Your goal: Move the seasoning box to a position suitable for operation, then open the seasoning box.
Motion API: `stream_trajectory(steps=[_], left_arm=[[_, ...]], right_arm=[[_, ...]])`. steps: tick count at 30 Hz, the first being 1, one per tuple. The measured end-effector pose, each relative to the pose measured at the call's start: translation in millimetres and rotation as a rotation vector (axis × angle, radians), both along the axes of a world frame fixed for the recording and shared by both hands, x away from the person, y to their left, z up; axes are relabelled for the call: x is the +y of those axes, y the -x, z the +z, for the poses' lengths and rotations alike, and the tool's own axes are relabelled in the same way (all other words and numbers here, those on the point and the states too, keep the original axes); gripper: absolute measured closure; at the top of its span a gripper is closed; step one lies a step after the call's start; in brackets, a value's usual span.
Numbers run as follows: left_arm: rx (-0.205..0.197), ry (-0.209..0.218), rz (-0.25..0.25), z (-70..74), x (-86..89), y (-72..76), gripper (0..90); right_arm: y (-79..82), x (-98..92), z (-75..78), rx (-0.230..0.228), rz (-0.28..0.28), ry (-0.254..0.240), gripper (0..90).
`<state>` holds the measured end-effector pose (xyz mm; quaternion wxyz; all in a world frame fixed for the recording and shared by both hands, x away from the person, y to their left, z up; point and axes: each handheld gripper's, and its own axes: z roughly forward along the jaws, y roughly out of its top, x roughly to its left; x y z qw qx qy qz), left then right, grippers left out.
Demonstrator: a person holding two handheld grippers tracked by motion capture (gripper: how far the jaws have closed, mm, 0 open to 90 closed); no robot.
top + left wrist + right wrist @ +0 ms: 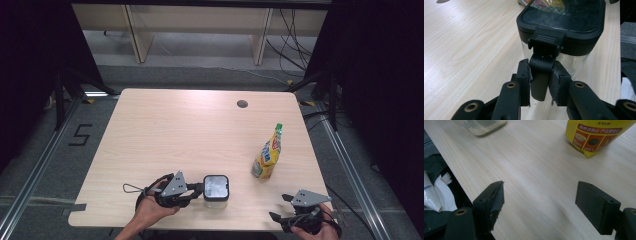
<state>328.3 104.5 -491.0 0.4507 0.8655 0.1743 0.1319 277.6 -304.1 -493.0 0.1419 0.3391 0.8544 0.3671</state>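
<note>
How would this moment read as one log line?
left gripper: shut on black latch of clear square black-lidded container | right gripper: open, empty, over table edge | yellow green-capped pouch: upright, untouched

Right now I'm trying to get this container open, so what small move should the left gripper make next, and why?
Probably swing the latch outward and up, away from the clear wall of the container. The left gripper has its jaws pinched on the latch's hanging tab, the black lid sits fully seated, and the right gripper waits open beside the yellow pouch.
</note>
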Motion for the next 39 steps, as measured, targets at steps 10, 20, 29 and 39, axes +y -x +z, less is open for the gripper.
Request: stream_trajectory(steps=[10,20,29,39], left_arm=[[0.011,0.009,0.038,2.8,11.4,6.3,44.3],[0.082,0.069,0.099,15.4,22.6,10.9,29.2],[0.075,0.091,0.134,26.4,25.9,13.5,37.0],[-0.019,0.123,0.083,43.3,19.6,15.9,76.6]], right_arm=[[-0.5,-2.7,-0.6,0.002,0.000,-0.010,24.0],[-0.7,-0.5,0.0,-0.007,0.006,-0.003,23.8],[-1.7,1.7,0.0,-0.007,0.016,0.004,23.6],[-0.9,3.3,1.4,-0.024,0.016,0.014,23.3]])
